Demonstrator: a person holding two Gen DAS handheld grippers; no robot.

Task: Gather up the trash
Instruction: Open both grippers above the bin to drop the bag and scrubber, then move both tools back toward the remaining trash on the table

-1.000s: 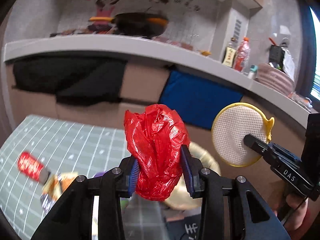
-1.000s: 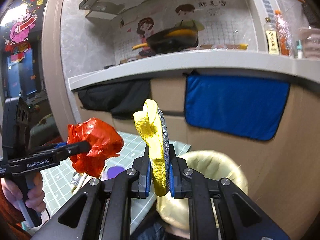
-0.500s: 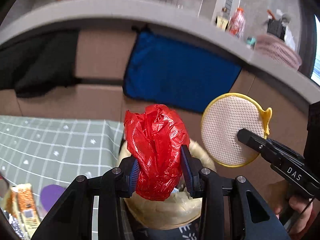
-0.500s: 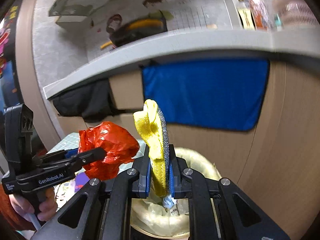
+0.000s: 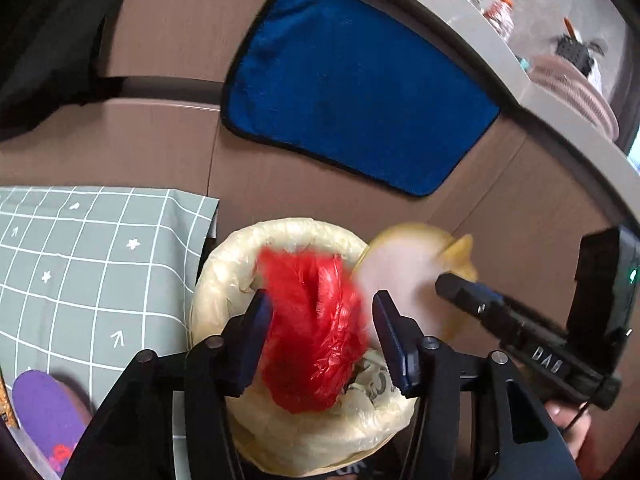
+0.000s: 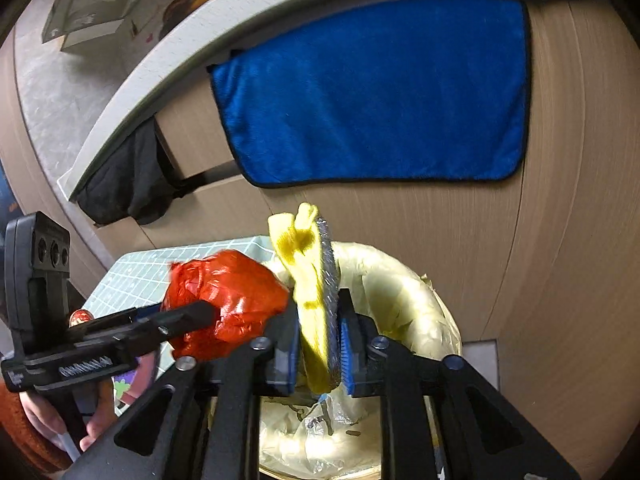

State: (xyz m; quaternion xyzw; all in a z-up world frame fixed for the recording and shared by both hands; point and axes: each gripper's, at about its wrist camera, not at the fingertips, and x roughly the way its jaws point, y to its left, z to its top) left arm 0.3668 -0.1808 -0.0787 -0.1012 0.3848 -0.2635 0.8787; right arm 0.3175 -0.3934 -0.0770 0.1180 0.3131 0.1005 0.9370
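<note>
Jaws, left: you are opening your left gripper point(image 5: 322, 334); the crumpled red plastic bag point(image 5: 316, 332) is sitting between the pads, blurred, with daylight showing on its right side, so the pads are no longer pressing it. Jaws, right: you are opening your right gripper point(image 6: 320, 350) as well; the yellow scouring pad point(image 6: 314, 308) is standing on edge between the blue pads, with a gap at the right pad, and is leaning toward the left one.

Bin: the lined trash bin point(image 5: 224, 276) is lying directly under both grippers, its pale bag rolled over the rim. The red bag is hanging over the mouth; the scouring pad is sitting above the near rim point(image 6: 404, 276). Scraps are lying in the bottom.

Left of the bin: the green grid mat point(image 5: 80, 264) is ending just beside the rim, and a purple item point(image 5: 44, 408) is lying on its near corner.

Behind: the cabinet front point(image 6: 568, 200) is rising close past the far rim, leaving little room beyond. A blue towel point(image 6: 380, 104) is hanging on it, under the counter edge point(image 6: 168, 64); a dark cloth point(image 6: 128, 180) is hanging further left.
</note>
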